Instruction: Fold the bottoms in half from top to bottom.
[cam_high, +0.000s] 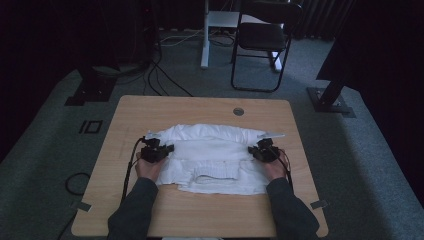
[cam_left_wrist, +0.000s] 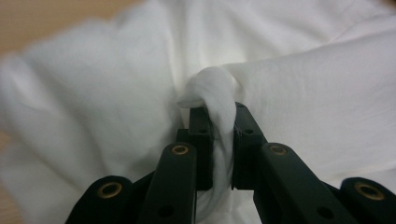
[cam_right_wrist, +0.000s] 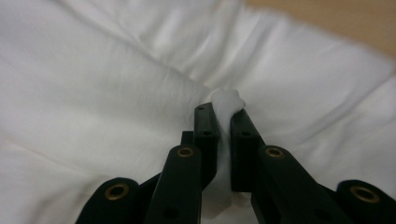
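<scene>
Light wood table (cam_high: 150, 210) with rounded corners, round grommet hole (cam_high: 238, 111) near far edge, well beyond both grippers; white garment (cam_high: 210, 160) spread mid-table, stretched between the two; left gripper (cam_high: 156, 151) clamped on bunched fold at its left edge, cloth pinched tight between jaws; right gripper (cam_high: 263, 150) same deal on right edge; room pretty dim, grey carpet (cam_high: 45, 165) all round; black folding chair (cam_high: 262, 42) and white desk leg (cam_high: 205, 37) far behind; cables (cam_high: 160, 82) trailing on floor past left gripper.

Plain white garment (cam_high: 210, 157), black grippers with brass-coloured rivets, light wood table (cam_high: 200, 210), grey carpet (cam_high: 45, 165)
</scene>
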